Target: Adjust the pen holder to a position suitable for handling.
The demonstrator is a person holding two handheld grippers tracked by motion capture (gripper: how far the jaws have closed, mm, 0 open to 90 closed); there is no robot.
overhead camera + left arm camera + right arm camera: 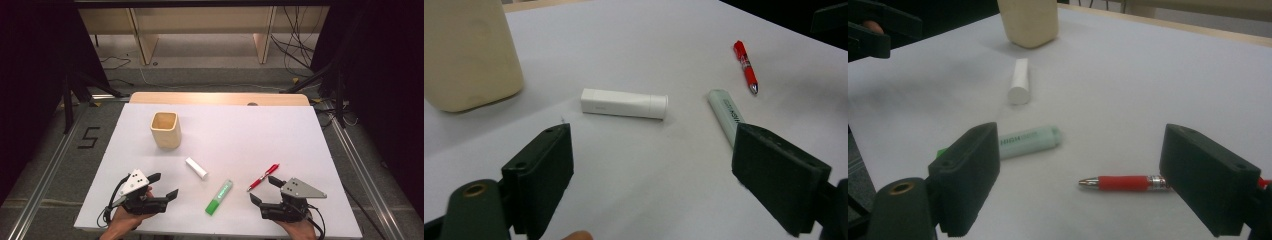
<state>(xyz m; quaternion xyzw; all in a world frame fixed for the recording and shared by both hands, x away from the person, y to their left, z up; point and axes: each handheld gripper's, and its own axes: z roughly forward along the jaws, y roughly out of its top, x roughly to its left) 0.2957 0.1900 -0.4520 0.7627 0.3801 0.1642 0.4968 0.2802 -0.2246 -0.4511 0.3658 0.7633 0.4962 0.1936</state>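
Observation:
On the white table (240, 135) lie a white cylindrical stick (196, 168) (624, 103) (1019, 82), a green highlighter (219, 197) (727, 115) (1025, 141) and a red pen (263, 177) (745, 67) (1122, 183). A cream square cup (165, 129) (466, 52) (1029, 21) stands upright farther back. My left gripper (166, 186) (651, 175) rests near the front left edge, open and empty. My right gripper (263, 189) (1080, 177) sits at the front right, open, with the red pen lying just ahead of its jaws.
The table's wooden far edge (220, 98) borders a floor with cables (295, 45) and shelf legs. Metal rails (47, 170) run along both sides of the table. A hand (125, 222) holds each gripper at the front edge.

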